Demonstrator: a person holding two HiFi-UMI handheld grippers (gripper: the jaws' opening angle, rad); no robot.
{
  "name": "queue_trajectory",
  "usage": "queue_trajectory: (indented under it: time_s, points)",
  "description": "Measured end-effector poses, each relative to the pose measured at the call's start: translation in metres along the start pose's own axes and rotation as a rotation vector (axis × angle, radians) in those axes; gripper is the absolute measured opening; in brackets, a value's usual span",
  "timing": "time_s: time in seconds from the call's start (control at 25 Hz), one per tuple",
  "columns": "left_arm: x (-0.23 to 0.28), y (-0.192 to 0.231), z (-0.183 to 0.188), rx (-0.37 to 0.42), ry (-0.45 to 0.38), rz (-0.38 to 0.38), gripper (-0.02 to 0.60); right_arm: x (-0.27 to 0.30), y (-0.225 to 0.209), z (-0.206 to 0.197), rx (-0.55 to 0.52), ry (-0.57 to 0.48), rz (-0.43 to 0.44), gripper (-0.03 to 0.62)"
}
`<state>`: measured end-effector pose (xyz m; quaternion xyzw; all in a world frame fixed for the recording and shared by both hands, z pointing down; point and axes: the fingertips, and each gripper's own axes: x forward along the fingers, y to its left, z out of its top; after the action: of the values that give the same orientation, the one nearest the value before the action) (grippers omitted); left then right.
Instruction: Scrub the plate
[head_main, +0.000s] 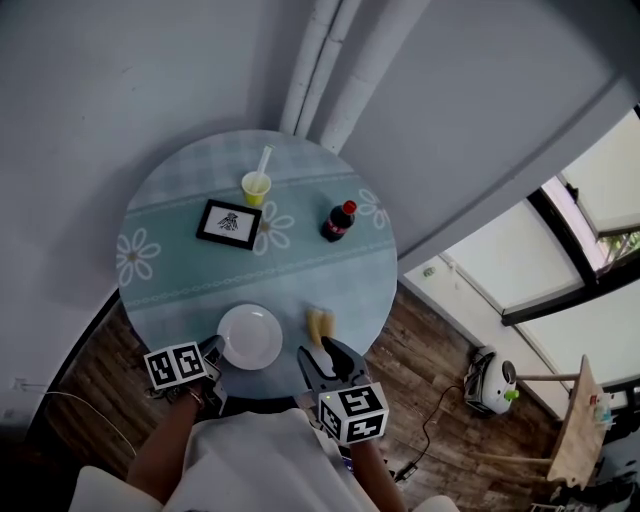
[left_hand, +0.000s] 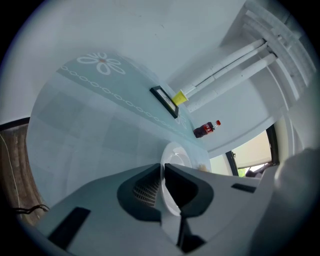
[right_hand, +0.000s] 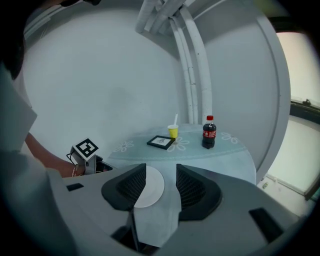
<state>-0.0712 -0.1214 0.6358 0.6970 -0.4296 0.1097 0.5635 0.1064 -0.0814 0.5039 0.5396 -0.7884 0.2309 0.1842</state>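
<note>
Cloth of pale blue-green with white daisies covers the round table (head_main: 180, 200), which stands against a grey wall where white pipes (head_main: 320, 70) run up behind its far edge. Next in size, the white plate (head_main: 250, 337) lies flat on the cloth at the near edge of the table, a little left of centre. The left gripper (head_main: 216, 352) reaches in from the near left side. In the left gripper view its jaws are pressed onto the plate's (left_hand: 177, 155) near rim, with the thin white edge caught between the two dark pads of the left gripper (left_hand: 163, 175). The right gripper (head_main: 325, 360) hangs over the near edge just right of the plate. In the right gripper view its jaws stand spread with nothing held in the right gripper (right_hand: 161, 167). Only the plate (right_hand: 150, 187) and bare cloth show through the gap. A black picture frame (head_main: 229, 223) lies flat near the middle of the table, on the left half. To its right, well apart, a dark cola bottle (head_main: 338, 221) with a red cap stands upright. Behind the frame, a small yellow cup (head_main: 256, 187) holds a white straw that leans toward the wall. Smallest of all, a yellow sponge (head_main: 320, 324) rests on the cloth just right of the plate, near the right gripper's tips but not touching them.
</note>
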Motion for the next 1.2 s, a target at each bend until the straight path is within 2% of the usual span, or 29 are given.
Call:
queue_trajectory:
  time_s: [0.48, 0.68, 0.92, 1.12, 1.2]
  points:
    - [0.007, 0.013, -0.011, 0.002, 0.018, 0.072, 0.026, 0.001, 0.007, -0.007, -0.016, 0.045, -0.002, 0.193]
    - [0.006, 0.014, -0.01, 0.044, 0.007, 0.098, 0.031, 0.001, 0.01, -0.01, -0.021, 0.055, 0.001, 0.193]
    - [0.004, 0.013, -0.01, 0.133, 0.005, 0.185, 0.038, 0.001, 0.011, -0.013, -0.031, 0.063, -0.015, 0.193]
    - [-0.001, 0.021, -0.009, 0.029, -0.013, 0.182, 0.078, 0.003, 0.016, -0.015, -0.033, 0.066, -0.007, 0.193]
    - [-0.004, 0.022, -0.006, 0.013, -0.026, 0.18, 0.101, 0.003, 0.016, -0.017, -0.031, 0.07, -0.006, 0.193]
